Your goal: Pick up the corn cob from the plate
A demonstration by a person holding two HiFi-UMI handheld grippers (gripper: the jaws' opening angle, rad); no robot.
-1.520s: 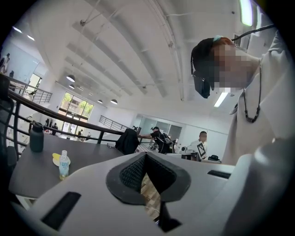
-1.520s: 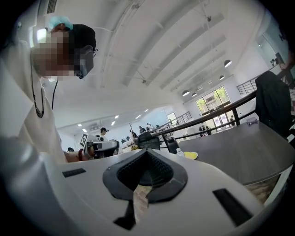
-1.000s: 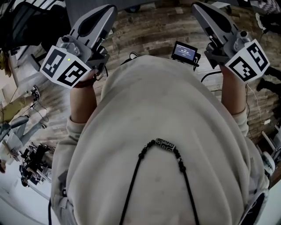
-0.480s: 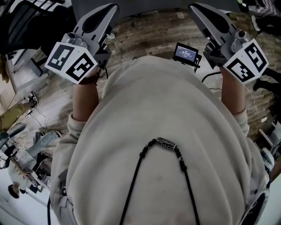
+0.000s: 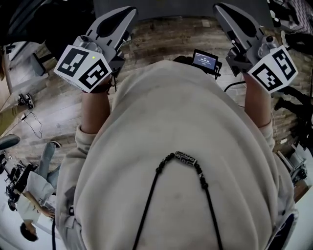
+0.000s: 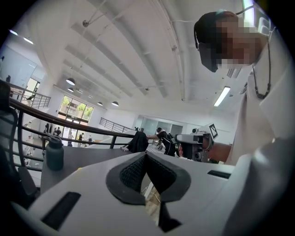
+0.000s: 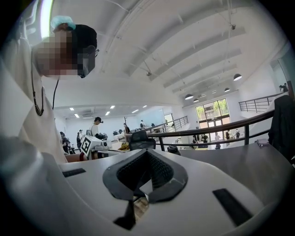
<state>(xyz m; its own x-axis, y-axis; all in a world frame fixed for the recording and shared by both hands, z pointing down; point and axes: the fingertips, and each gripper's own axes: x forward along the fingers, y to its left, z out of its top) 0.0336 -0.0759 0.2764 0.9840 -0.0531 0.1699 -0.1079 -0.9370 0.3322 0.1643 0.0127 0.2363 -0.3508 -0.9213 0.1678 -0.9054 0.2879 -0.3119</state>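
Observation:
No corn cob or plate shows in any view. In the head view a person's cream sweater fills the middle, and both grippers are held up in front of the chest, pointing away. My left gripper (image 5: 128, 10) is at the top left and my right gripper (image 5: 219, 7) at the top right, each with its marker cube near the wrist. In the left gripper view the left gripper (image 6: 145, 154) has its black pads meeting at the tip with nothing between them. The right gripper (image 7: 146, 153) in its own view is likewise shut and empty.
A small screen device (image 5: 205, 58) hangs in front of the chest over the wood-plank floor (image 5: 161, 41). A grey table edge (image 5: 171, 7) lies beyond. A dark bottle (image 6: 54, 153) stands on a grey tabletop by a black railing (image 6: 69, 126). A black chair (image 7: 140, 139) stands further off.
In the head view the left gripper has shifted slightly right. The floor and clutter at the left have slid past. The right gripper has barely moved. Both stay shut.

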